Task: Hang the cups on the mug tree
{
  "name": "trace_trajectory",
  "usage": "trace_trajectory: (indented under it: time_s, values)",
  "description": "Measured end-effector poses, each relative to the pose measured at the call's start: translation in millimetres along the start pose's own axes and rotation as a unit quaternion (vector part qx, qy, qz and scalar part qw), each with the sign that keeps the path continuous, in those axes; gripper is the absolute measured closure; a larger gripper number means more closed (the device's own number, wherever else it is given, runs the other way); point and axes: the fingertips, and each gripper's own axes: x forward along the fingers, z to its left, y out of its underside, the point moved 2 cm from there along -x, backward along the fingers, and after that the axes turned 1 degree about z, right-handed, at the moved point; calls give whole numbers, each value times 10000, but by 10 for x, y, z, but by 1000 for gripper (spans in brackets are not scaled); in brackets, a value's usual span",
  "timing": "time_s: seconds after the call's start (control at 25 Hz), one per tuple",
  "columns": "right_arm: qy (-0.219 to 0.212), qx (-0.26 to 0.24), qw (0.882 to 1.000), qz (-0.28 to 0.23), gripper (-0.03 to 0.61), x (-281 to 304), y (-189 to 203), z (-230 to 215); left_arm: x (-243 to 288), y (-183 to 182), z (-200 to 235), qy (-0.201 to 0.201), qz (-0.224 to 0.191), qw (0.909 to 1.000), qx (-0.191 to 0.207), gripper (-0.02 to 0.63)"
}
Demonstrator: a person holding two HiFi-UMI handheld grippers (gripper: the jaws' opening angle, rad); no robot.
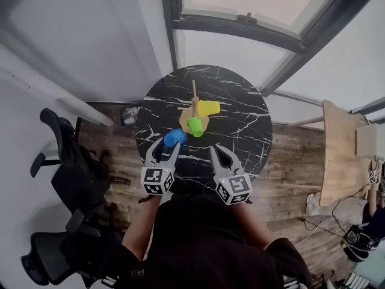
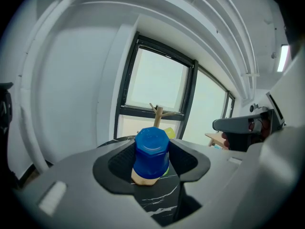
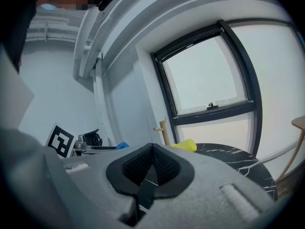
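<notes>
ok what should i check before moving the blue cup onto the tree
1. Grip on the blue cup: ok, the left gripper has a pad on each side of it.
2. Cup handle turned toward a peg: cannot tell, no handle shows.
3. Free peg on the mug tree: ok, the top pegs look bare in the left gripper view.
4. Approach path: not ok, the green cup is on the tree's near side, close to the blue cup.
5. Yellow cup: ok, on the far right side, out of the way.
6. Right gripper: ok, shut, empty, clear of the tree.
</notes>
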Motion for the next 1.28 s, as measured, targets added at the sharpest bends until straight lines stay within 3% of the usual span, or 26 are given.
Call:
trace_trajectory:
  time_s: [0.84,1.28]
  values:
    - [86,16,9998,181,578,358,8,-22,658,-435,396,219,-107,9997,-68,390]
    - [233,100,9994,254,578,489,24,-149,976,-331,413,395,121,9990,-165,388]
